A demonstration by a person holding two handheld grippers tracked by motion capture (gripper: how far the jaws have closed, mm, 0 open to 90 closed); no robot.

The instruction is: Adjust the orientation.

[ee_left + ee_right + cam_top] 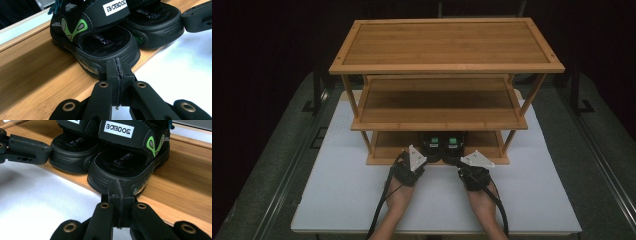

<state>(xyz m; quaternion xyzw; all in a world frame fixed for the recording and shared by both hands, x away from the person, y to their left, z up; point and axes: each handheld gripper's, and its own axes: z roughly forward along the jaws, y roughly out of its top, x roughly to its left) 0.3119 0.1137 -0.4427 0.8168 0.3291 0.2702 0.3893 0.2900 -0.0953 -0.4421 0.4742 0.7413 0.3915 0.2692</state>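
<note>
A pair of black sandals with green marks stands on the bottom board of a three-tier bamboo shelf (382,161), heels toward me. My left gripper (425,158) is shut with nothing between its jaws. Its tip (117,71) sits right at the heel of the left sandal (95,37). My right gripper (461,159) is likewise shut and empty, its tip (119,192) against the heel of the right sandal (125,160). Each gripper view also shows the other sandal (155,22) (72,152) with the other hand's gripper (197,16) (25,150) at its heel.
The shelf stands on a white table top (342,190). Its middle board (437,105) and top board (447,42) carry nothing. Bare white surface lies left and right of my hands. Dark floor and rails flank the table.
</note>
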